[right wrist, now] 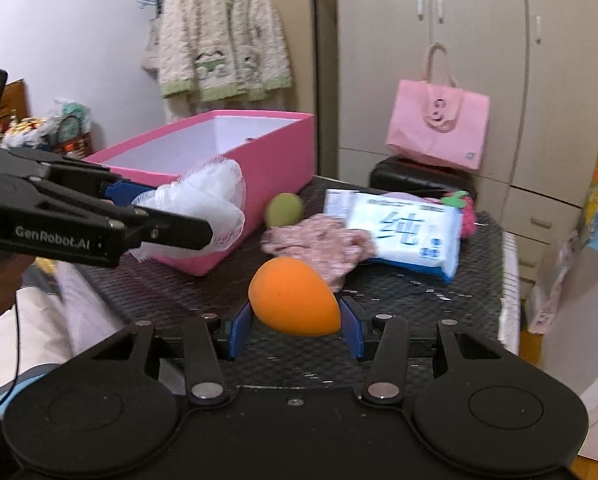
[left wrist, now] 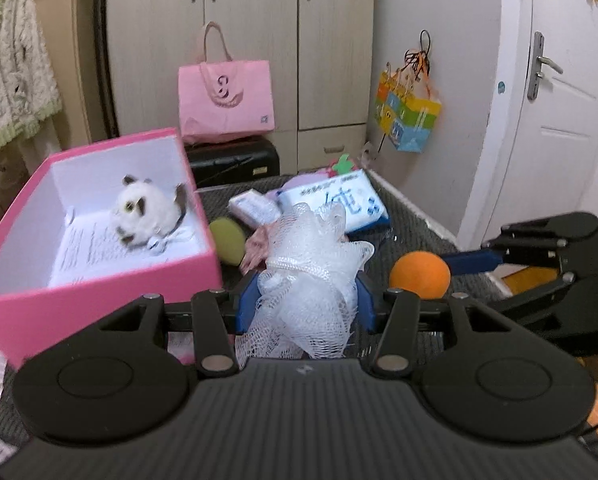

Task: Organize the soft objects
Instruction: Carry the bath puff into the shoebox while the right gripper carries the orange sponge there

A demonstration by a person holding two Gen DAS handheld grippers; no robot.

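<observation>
between my left gripper (left wrist: 305, 300) fingers i see one white mesh bath puff (left wrist: 315, 264), and the two blue pads pinch it from both sides. my right gripper (right wrist: 295, 326) is pressed on one orange egg-shaped sponge (right wrist: 293, 298), one pad at each side of it. in the left view the same right gripper sits to the right of the puff with the orange sponge at its tip.

just left of the left gripper and a little ahead stands one pink box (left wrist: 15, 240), open on top, white inside. in it lies one small white plush animal (left wrist: 145, 210) with dark ears, on top of some printed paper.

ahead of both grippers, on the dark textured table (right wrist: 419, 304), i count one green sponge (right wrist: 283, 209) touching the side of the box, one pink patterned cloth (right wrist: 319, 246) just beyond the orange sponge, and one white and blue tissue pack (right wrist: 403, 234) that lies partly over the cloth. behind the pack there is one pink strawberry-like soft thing (right wrist: 465, 216), partly hidden.

farther away i see one pink tote bag (right wrist: 439, 126) on a black case (right wrist: 415, 178), before the wardrobe (right wrist: 479, 40). one fluffy jacket (right wrist: 223, 36) hangs at the far left.
</observation>
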